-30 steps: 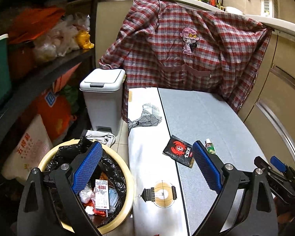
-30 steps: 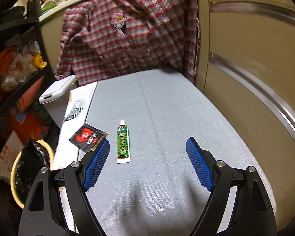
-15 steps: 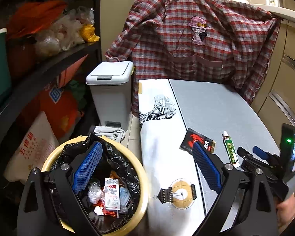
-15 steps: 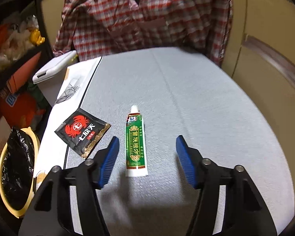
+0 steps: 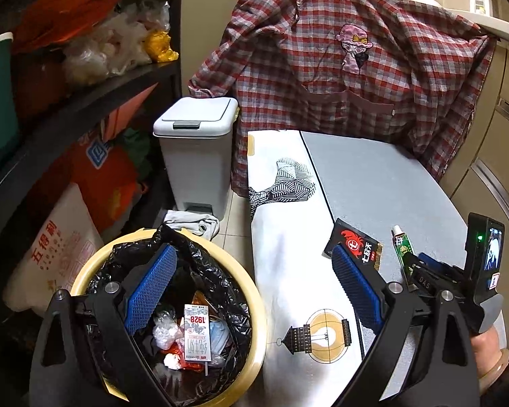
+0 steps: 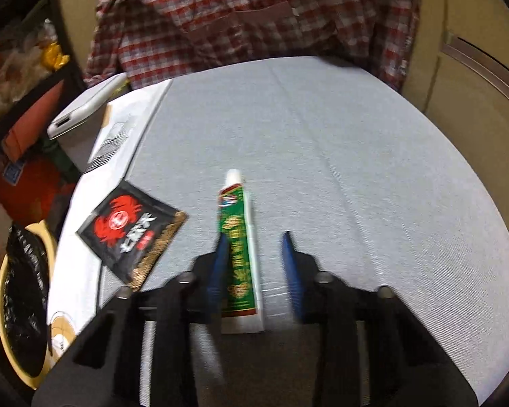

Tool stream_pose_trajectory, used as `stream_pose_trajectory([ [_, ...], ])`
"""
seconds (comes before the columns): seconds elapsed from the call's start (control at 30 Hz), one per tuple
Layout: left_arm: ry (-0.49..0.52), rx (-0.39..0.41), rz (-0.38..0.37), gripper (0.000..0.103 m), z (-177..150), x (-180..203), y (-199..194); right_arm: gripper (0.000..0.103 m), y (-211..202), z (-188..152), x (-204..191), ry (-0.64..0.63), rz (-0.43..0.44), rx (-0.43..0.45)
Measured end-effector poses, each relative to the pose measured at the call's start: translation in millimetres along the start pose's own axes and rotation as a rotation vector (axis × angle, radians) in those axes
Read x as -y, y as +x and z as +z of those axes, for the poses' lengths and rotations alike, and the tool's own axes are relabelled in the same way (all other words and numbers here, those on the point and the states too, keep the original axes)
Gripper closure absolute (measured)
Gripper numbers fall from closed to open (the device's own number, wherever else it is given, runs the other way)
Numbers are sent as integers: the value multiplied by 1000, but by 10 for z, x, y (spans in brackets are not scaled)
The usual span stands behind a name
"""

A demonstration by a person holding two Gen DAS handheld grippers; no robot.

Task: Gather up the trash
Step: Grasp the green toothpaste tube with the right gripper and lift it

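Observation:
A green tube [image 6: 236,247] with a white cap lies on the grey tablecloth [image 6: 322,142]. My right gripper [image 6: 254,237] is low over it, jaws closing with the tube between them. The left pad is at the tube's edge and a gap remains at the right pad. A black packet with a red crab [image 6: 129,227] lies just left of it. In the left wrist view the tube [image 5: 402,244], the packet [image 5: 356,247] and the right gripper [image 5: 420,264] show at the right. My left gripper [image 5: 254,254] stands open and empty, one finger over the yellow trash basket [image 5: 258,322], which has a black liner.
A white pedal bin [image 5: 193,149] stands beyond the basket on the floor. A plaid shirt [image 5: 339,84] hangs behind the table. Dark shelves with bags [image 5: 85,51] fill the left. A white printed sheet [image 5: 281,237] covers the table's left strip. Beige cabinets [image 6: 475,68] stand at the right.
My right gripper has come down and forward over the tube, and its jaws have narrowed around it. The left gripper has drifted slightly, still open above the basket.

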State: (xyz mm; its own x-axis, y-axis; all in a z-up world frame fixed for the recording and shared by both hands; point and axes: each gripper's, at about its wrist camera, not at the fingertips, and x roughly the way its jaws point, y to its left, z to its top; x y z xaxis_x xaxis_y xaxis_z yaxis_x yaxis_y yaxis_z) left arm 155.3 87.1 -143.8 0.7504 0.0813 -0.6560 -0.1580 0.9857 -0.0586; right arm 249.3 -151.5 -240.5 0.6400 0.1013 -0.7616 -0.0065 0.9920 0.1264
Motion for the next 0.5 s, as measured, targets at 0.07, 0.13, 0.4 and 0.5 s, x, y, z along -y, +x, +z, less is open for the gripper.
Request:
stream_pose_trajectory([
  [0.07, 8, 0, -2, 13, -6, 16, 2, 94, -15, -5, -60, -32, 1, 6],
  [0.13, 12, 0, -1, 13, -9, 26, 3, 97, -51, -5, -92, -45, 9, 20],
  [0.4, -6, 1, 2, 13, 7, 17, 60, 99, -430, 87, -3, -40, -31, 127],
  [0.5, -11, -1, -19, 13, 14, 66, 112, 99, -619, 114, 112, -28, -46, 155],
])
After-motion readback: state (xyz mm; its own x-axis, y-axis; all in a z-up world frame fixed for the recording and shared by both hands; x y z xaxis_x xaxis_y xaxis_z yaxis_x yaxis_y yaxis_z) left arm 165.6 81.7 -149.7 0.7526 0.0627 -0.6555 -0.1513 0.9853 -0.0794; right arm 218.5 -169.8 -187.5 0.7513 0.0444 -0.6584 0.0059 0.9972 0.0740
